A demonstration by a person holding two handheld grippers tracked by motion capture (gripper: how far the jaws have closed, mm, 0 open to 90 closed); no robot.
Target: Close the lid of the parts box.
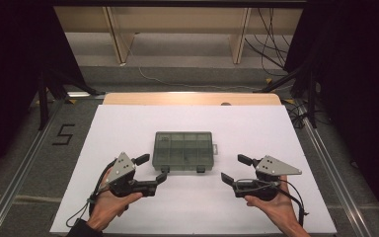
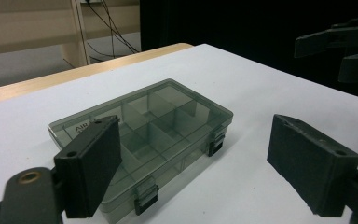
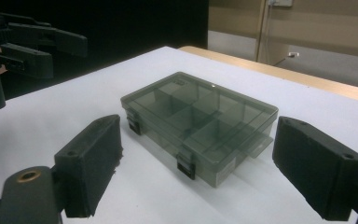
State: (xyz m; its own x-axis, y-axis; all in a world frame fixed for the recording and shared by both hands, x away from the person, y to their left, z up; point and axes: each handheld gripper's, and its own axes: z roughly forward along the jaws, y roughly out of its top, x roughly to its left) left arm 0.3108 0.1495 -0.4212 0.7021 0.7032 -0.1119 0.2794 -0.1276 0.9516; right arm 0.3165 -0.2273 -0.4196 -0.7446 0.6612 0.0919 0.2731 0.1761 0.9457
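A smoky grey see-through compartment box lies flat in the middle of the white table sheet, lid down. Its two dark latches face the person. Inside, the compartments look empty. My left gripper is open just off the box's near-left corner, touching nothing. My right gripper is open a little off the near-right corner, also empty. In the left gripper view the box lies beyond the spread jaws of the left gripper. The right gripper view shows the box ahead of the right gripper.
The table's wooden edge shows behind the white sheet. A black "5" is marked on the grey floor at the left. Wooden frame legs and cables stand farther back. Dark stands flank the table.
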